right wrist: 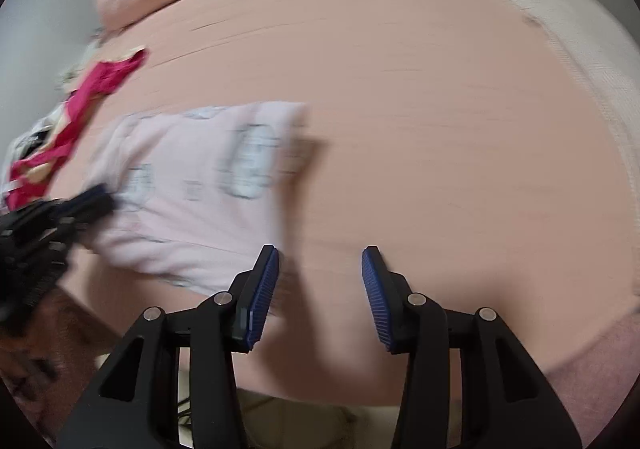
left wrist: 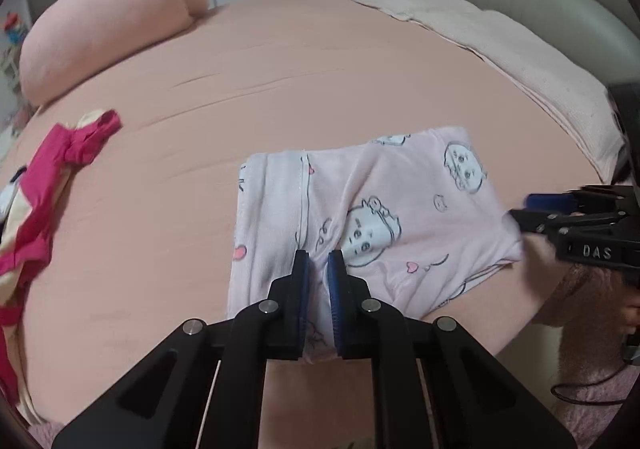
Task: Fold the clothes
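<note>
Cataloguing what I see from the two wrist cameras.

Item one: a folded pale pink garment [left wrist: 360, 217] printed with cartoon faces and small hearts, lying on the peach bed sheet [left wrist: 300, 69] near the bed's front edge.

Item two: my left hand-held gripper [left wrist: 318, 255], clenched on a pinched ridge of that garment's near edge, cloth bunched between its blue pads.

Item three: my right hand-held gripper [right wrist: 320, 253], released, jaws apart over bare sheet just beside the garment's right edge, nothing between them; this view is blurred.

Item four: a crumpled magenta garment [left wrist: 48, 185] at the bed's left side, well apart from the folded one.

Item five: a pink pillow [left wrist: 108, 13] at the far left, and a beige blanket [left wrist: 520, 57] along the far right side.
</note>
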{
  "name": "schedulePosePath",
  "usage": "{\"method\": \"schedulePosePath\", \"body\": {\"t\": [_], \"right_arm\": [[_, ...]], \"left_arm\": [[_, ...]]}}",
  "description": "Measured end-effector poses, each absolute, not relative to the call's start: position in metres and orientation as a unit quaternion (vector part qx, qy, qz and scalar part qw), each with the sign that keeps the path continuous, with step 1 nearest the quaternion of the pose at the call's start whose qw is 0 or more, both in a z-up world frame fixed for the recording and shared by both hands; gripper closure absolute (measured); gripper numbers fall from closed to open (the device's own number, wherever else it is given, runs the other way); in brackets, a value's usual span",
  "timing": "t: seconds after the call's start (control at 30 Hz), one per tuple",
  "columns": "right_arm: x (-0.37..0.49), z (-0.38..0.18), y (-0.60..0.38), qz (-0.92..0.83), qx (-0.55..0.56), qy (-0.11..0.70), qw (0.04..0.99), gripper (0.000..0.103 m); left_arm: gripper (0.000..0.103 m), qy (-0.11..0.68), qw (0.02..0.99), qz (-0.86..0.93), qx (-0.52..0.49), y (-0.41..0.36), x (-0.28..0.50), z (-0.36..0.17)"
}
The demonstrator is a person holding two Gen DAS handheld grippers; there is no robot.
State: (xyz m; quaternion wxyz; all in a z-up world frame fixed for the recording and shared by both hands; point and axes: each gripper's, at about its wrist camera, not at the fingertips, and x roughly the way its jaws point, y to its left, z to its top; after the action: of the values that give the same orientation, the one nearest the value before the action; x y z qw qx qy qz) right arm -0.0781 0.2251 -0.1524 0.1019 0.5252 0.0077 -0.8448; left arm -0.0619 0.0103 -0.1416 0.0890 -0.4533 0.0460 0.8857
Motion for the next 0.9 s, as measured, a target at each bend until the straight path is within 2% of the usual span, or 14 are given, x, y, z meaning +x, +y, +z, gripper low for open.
{"method": "schedulePosePath", "body": {"t": [0.03, 0.1, 0.13, 0.2, 0.27, 0.37, 0.53, 0.57, 0.63, 0.7, 0.77, 0.83, 0.9], "right_arm": [[-0.076, -0.151, 0.232, -0.848, 0.522, 0.003, 0.095, 0.059], [-0.075, -0.149, 0.241, -0.844, 0.52, -0.051, 0.12, 0.059], [-0.075, -0.146, 0.24, -0.843, 0.515, -0.069, 0.136, 0.059], [-0.073, -0.141, 0.228, -0.847, 0.499, -0.07, 0.169, 0.059], [-0.071, -0.142, 0.211, -0.848, 0.496, -0.034, 0.183, 0.06], [-0.062, -0.16, 0.191, -0.84, 0.513, 0.054, 0.166, 0.06], [-0.06, -0.159, 0.205, -0.846, 0.511, 0.093, 0.12, 0.059], [-0.064, -0.159, 0.212, -0.848, 0.51, 0.108, 0.095, 0.063], [-0.07, -0.156, 0.23, -0.849, 0.515, 0.07, 0.093, 0.063], [-0.083, -0.147, 0.242, -0.847, 0.513, -0.042, 0.129, 0.061], [-0.089, -0.14, 0.249, -0.847, 0.499, -0.1, 0.156, 0.061], [-0.093, -0.136, 0.243, -0.851, 0.488, -0.105, 0.163, 0.061], [-0.105, -0.134, 0.227, -0.855, 0.489, -0.069, 0.158, 0.061]], "left_arm": [[0.087, 0.039, 0.095, 0.888, -0.449, 0.011, -0.058, -0.14], [0.064, 0.011, 0.117, 0.892, -0.437, 0.013, -0.051, -0.14], [0.061, 0.005, 0.123, 0.891, -0.436, 0.016, -0.05, -0.143], [0.061, 0.012, 0.125, 0.889, -0.439, 0.023, -0.049, -0.151], [0.061, 0.026, 0.12, 0.888, -0.443, 0.028, -0.05, -0.158], [0.061, 0.033, 0.119, 0.884, -0.451, 0.027, -0.052, -0.164], [0.061, 0.028, 0.112, 0.886, -0.449, 0.01, -0.047, -0.155], [0.061, 0.021, 0.11, 0.888, -0.446, 0.005, -0.045, -0.151], [0.061, -0.017, 0.11, 0.895, -0.432, -0.007, -0.038, -0.14], [0.061, -0.069, 0.115, 0.899, -0.417, -0.023, -0.034, -0.133], [0.06, -0.091, 0.101, 0.902, -0.409, -0.035, -0.035, -0.132], [0.06, -0.091, 0.081, 0.902, -0.413, -0.041, -0.044, -0.134], [0.06, -0.091, 0.071, 0.902, -0.416, -0.039, -0.06, -0.132]]}}
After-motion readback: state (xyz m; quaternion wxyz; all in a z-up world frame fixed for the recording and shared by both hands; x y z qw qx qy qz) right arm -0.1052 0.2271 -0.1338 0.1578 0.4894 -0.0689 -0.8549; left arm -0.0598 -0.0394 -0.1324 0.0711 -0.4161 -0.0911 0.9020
